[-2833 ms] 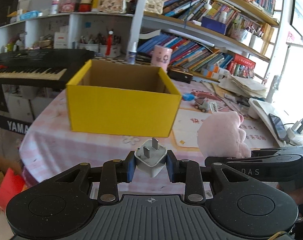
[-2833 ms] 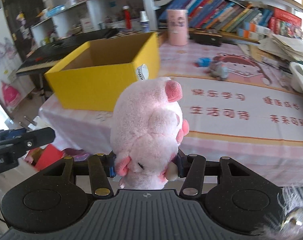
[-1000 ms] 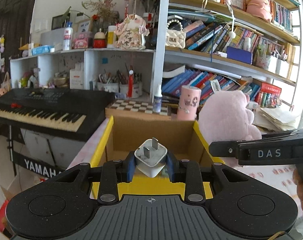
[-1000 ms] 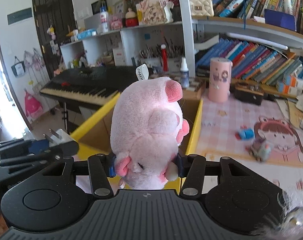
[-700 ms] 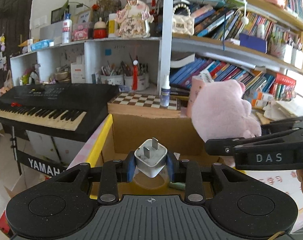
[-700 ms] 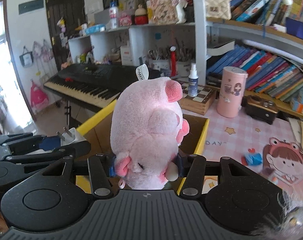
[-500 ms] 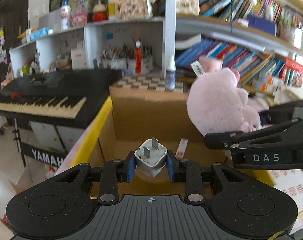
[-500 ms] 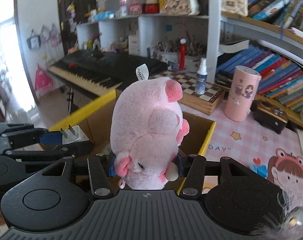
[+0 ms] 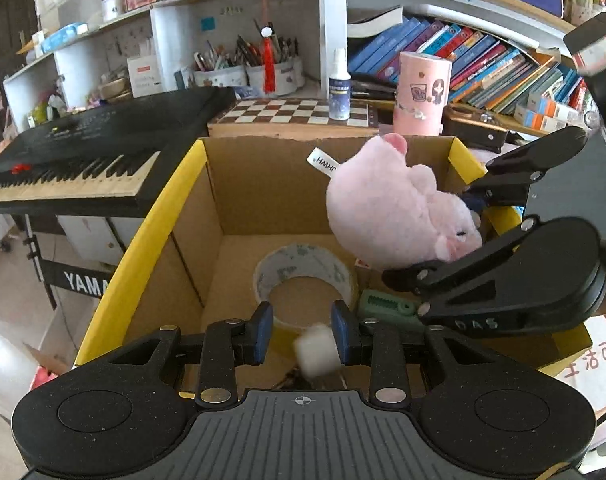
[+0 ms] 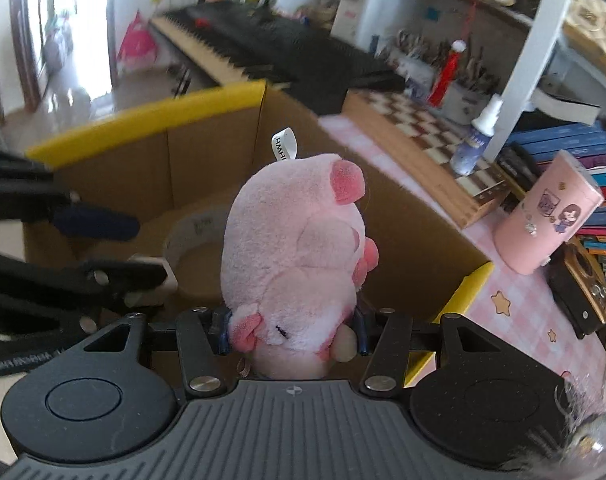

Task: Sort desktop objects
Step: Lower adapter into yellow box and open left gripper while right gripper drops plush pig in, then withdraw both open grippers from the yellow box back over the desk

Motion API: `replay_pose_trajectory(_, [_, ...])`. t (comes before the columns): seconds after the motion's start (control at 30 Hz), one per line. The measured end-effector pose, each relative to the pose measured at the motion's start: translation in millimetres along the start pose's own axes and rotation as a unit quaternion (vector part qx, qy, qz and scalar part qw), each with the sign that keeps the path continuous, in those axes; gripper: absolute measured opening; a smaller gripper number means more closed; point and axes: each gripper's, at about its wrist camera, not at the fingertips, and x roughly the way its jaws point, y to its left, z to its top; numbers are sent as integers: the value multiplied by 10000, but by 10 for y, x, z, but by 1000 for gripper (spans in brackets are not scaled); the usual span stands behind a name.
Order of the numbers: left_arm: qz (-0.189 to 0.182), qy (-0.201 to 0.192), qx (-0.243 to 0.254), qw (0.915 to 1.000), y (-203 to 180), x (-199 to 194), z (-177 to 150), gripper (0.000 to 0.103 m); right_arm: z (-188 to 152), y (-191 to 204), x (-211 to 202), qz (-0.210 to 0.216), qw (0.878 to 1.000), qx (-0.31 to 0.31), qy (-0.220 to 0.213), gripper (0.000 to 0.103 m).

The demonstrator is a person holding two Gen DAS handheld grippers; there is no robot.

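Both grippers hang over the open yellow cardboard box (image 9: 143,256). My left gripper (image 9: 302,332) is open; the white plug adapter (image 9: 315,351) is blurred, loose between and below its fingers, dropping into the box. My right gripper (image 10: 291,336) is shut on the pink plush pig (image 10: 295,248), held above the box's right side; the pig also shows in the left wrist view (image 9: 391,216). A roll of tape (image 9: 303,276) and a green item (image 9: 387,308) lie on the box floor.
A black keyboard (image 9: 79,164) stands left of the box. Behind it are a chessboard (image 9: 295,114), a spray bottle (image 9: 339,88), a pink cup (image 9: 421,92) and shelves of books. A pink checked tablecloth (image 10: 519,304) lies to the right.
My left gripper has opened and let go of the white plug adapter, which is falling into the box. Both grippers have tilted down over the box; the pig has moved over its opening.
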Motion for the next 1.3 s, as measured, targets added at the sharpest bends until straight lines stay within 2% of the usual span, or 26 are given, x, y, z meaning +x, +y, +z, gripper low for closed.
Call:
replay_pose_trajectory(0.17, [105,-53,-6,9999,-26,-19,-19,33,-41,47,38,-138,9994,-319,78,52])
replay_pose_trajectory(0.27, [139,-351,-156,9992,-22,-149,-23,39,-42,53,20,-192,9994,-291,63,56])
replay_pose_trajectory(0.4, [152,-789,-468,9957,47,-395,-6,42,-54,40,-120,-196,9995,-4,-247,68])
replay_pose_trajectory(0.7, [149,-1193,-584,9910,162,-840,-62,54,-171,83,-673,-363,9915,889,-875,68])
replay_pose_trajectory(0.77, [179,-1259,-656,9897,195,-929,-106,61,-220,123,-819,-505,9876,1058,-1046,68])
replay_pose_trajectory(0.9, [335,-1448,-811,9856,272,-1093,-210,68,-374,207,-1084,-946,9755,1476,-1327,68])
replay_pose_trajectory(1.07, [385,-1707,-1061,9788,370,-1301,-392,70,-639,316,-1345,-1418,9571,2080,-1438,69])
replay_pose_trajectory(1.17, [328,-1643,-1142,9792,421,-1391,-505,71,-793,416,-1467,-1618,9484,2313,-1441,69])
replay_pose_trajectory(1.3, [313,-1604,-1081,9806,420,-1539,-685,71,-972,599,-1574,-1737,9440,2457,-1356,69])
